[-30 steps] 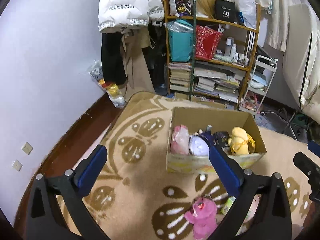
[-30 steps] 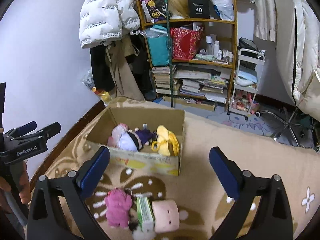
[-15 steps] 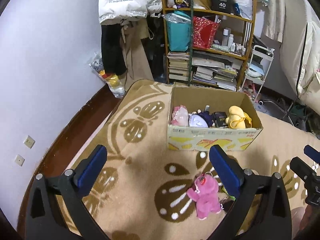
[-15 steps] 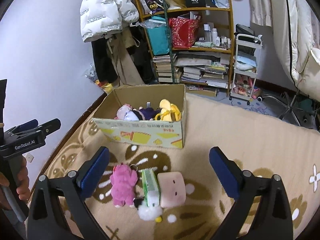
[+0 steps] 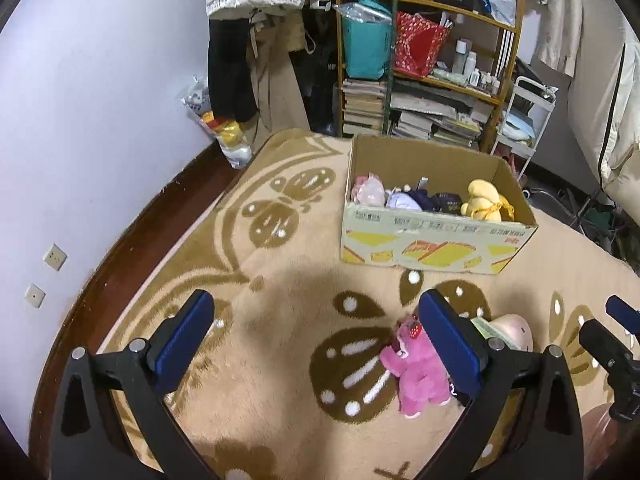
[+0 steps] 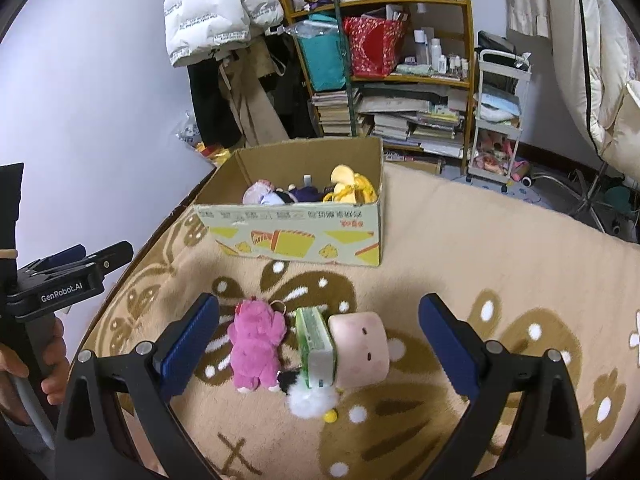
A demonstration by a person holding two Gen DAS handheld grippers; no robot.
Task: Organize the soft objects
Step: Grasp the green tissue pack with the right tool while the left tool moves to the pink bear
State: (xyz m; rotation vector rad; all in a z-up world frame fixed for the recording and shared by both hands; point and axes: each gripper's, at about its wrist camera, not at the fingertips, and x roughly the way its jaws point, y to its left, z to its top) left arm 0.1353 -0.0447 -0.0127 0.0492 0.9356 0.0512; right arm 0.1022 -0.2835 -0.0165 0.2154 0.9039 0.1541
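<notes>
A cardboard box (image 6: pixel 296 236) (image 5: pixel 436 246) stands on the carpet with several plush toys inside, among them a yellow one (image 6: pixel 352 190) (image 5: pixel 486 200). In front of it lie a pink plush bear (image 6: pixel 256 346) (image 5: pixel 420 372), a green tissue pack (image 6: pixel 314 344), a pale pink cube plush with a face (image 6: pixel 360 350) (image 5: pixel 514 330) and a small white fluffy toy (image 6: pixel 310 402). My right gripper (image 6: pixel 318 338) is open above these toys, holding nothing. My left gripper (image 5: pixel 316 336) is open over bare carpet, the pink bear beside its right finger.
A beige carpet with brown patterns (image 5: pixel 280 280) covers the floor. Behind the box stand a crowded wooden shelf (image 6: pixel 384 72), hanging coats (image 6: pixel 216 16) and a white cart (image 6: pixel 500 120). The wall (image 5: pixel 80 120) runs along the left. A hand (image 6: pixel 24 368) holds the left gripper's handle.
Both grippers have drawn back from the box and tilted down, so the toys on the carpet now sit higher in both views. Both stay open.
</notes>
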